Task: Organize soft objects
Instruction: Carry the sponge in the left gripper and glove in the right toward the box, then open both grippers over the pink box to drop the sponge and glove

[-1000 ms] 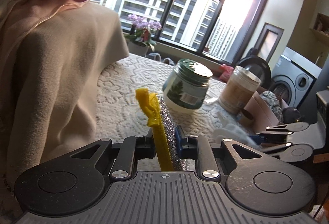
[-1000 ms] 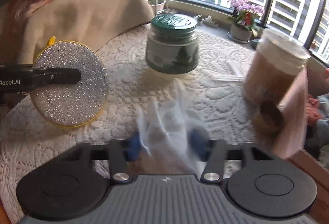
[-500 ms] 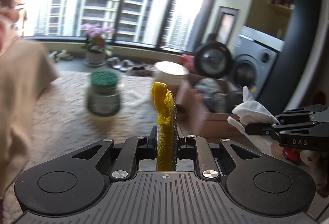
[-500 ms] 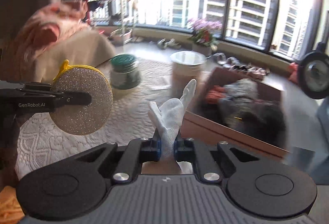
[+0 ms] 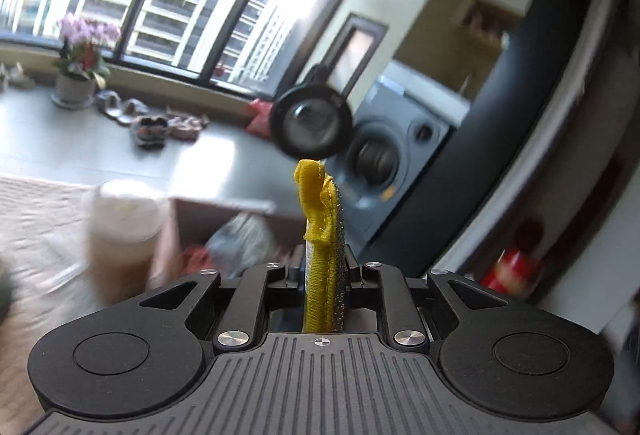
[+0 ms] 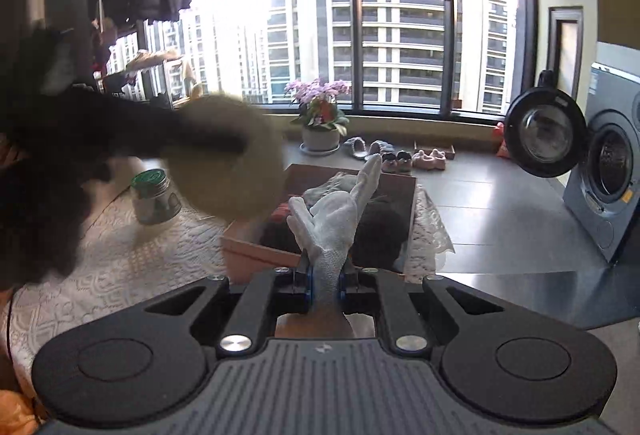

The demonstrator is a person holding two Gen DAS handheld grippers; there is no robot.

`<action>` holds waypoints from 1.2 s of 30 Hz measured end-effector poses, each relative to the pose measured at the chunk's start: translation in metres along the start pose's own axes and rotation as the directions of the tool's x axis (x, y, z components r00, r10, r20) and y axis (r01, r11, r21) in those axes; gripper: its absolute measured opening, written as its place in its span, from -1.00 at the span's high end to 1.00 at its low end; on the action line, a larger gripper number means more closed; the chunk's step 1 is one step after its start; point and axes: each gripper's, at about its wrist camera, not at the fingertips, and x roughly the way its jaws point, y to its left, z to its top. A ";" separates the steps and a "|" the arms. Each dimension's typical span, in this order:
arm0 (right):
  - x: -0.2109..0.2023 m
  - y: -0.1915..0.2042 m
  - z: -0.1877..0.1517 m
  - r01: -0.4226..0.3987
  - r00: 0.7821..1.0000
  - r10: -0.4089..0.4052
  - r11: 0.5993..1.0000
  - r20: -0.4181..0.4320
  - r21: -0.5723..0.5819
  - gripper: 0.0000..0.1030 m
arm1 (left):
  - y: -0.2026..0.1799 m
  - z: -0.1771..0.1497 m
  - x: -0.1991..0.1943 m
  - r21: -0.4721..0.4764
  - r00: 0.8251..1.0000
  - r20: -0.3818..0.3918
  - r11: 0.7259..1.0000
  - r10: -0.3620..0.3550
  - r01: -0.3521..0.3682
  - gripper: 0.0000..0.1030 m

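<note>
**Both items lifted clear of the table and carried toward the box**

While a second ago both grippers worked low over the lace-covered table (image 6: 120,263), each now sits higher and is aimed past the table edge at the cardboard box (image 6: 256,255). The left gripper (image 5: 324,267) has its jaws pressed together on the yellow scouring pad (image 5: 320,235), held edge-on and upright; in the right wrist view the same pad appears as a blurred disc just above the near-left corner of the box. The right gripper (image 6: 325,281), whose jaws were wide around the white glove (image 6: 340,219) a second ago, now pinches its cuff, with the fingers standing up free above the pads. The glove lines up with the open box, which already holds dark and grey fabric.

Assessment: pick-up is complete for both items and transport is under way. The green-lidded jar (image 6: 154,195) and the tan container (image 5: 120,235) stand on the table, near the box. Release above the box opening is the likely next step; the left view is heavily blurred, so alignment there cannot be confirmed.
</note>
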 end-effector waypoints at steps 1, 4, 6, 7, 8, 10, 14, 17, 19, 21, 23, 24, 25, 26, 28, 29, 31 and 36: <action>0.002 -0.004 -0.001 -0.001 1.000 0.001 1.000 0.000 0.008 0.79 | 0.007 0.003 0.018 -0.020 1.000 -0.020 1.000 -0.013 0.013 0.61; 0.013 -0.016 0.001 0.002 1.000 -0.002 1.000 -0.008 0.016 0.79 | 0.024 -0.005 0.071 0.026 0.989 -0.132 0.997 0.069 -0.066 0.56; 0.021 -0.021 0.008 0.011 1.000 -0.011 1.000 -0.008 0.018 0.79 | 0.029 -0.015 0.085 0.104 0.977 -0.126 0.982 0.172 -0.160 0.33; 0.024 -0.024 0.013 0.012 1.000 -0.011 1.000 -0.003 0.022 0.79 | 0.031 -0.017 0.086 0.128 0.974 -0.115 0.975 0.195 -0.181 0.33; 0.028 -0.026 0.018 0.009 1.000 -0.009 1.000 0.005 0.029 0.79 | 0.033 -0.018 0.086 0.135 0.974 -0.104 0.973 0.201 -0.186 0.32; 0.034 -0.029 0.030 0.004 1.000 -0.005 0.999 0.024 0.043 0.79 | 0.037 -0.018 0.077 0.118 0.977 -0.074 0.975 0.200 -0.191 0.32; 0.051 -0.029 0.066 -0.003 0.997 -0.003 0.998 0.083 0.071 0.78 | 0.035 -0.007 0.052 0.149 0.979 0.018 0.967 0.205 -0.206 0.32; 0.071 -0.026 0.100 -0.022 0.996 0.013 0.994 0.087 0.104 0.78 | 0.036 -0.006 0.045 0.156 0.980 0.021 0.968 0.197 -0.197 0.32; 0.085 -0.021 0.117 -0.035 0.997 0.027 0.993 0.076 0.109 0.78 | 0.035 -0.011 0.044 0.162 0.980 -0.009 0.968 0.197 -0.193 0.33; 0.096 -0.016 0.130 -0.036 0.998 0.030 0.993 0.062 0.110 0.78 | 0.037 -0.012 0.047 0.165 0.979 -0.033 0.967 0.201 -0.193 0.51; 0.107 -0.011 0.138 -0.034 0.999 0.030 0.994 0.035 0.104 0.78 | 0.039 -0.017 0.055 0.158 0.981 -0.040 0.970 0.192 -0.184 0.62; 0.112 -0.007 0.140 -0.032 0.999 0.030 0.995 0.021 0.097 0.78 | 0.039 -0.018 0.059 0.154 0.982 -0.040 0.972 0.184 -0.175 0.62; 0.117 -0.005 0.142 -0.033 0.999 0.032 0.996 0.005 0.088 0.78 | 0.039 -0.020 0.063 0.160 0.983 -0.042 0.973 0.178 -0.170 0.62; 0.120 -0.001 0.141 -0.032 0.999 0.033 0.996 -0.008 0.078 0.78 | 0.036 -0.021 0.070 0.178 0.983 -0.043 0.969 0.179 -0.169 0.61; 0.127 0.004 0.140 -0.040 0.998 0.042 0.997 -0.039 0.071 0.78 | 0.033 -0.023 0.082 0.218 0.981 -0.048 0.960 0.188 -0.174 0.57; 0.132 0.006 0.139 -0.046 0.997 0.051 0.996 -0.059 0.079 0.78 | 0.034 -0.022 0.088 0.226 0.980 -0.061 0.959 0.188 -0.170 0.55; 0.146 0.007 0.134 -0.054 0.992 0.066 0.993 -0.109 0.107 0.78 | 0.042 -0.018 0.087 0.200 0.982 -0.074 0.968 0.172 -0.154 0.52; 0.203 0.006 0.106 0.008 0.970 0.022 0.993 -0.242 0.121 0.78 | 0.058 -0.005 0.038 0.117 0.986 0.021 0.979 0.163 -0.165 0.49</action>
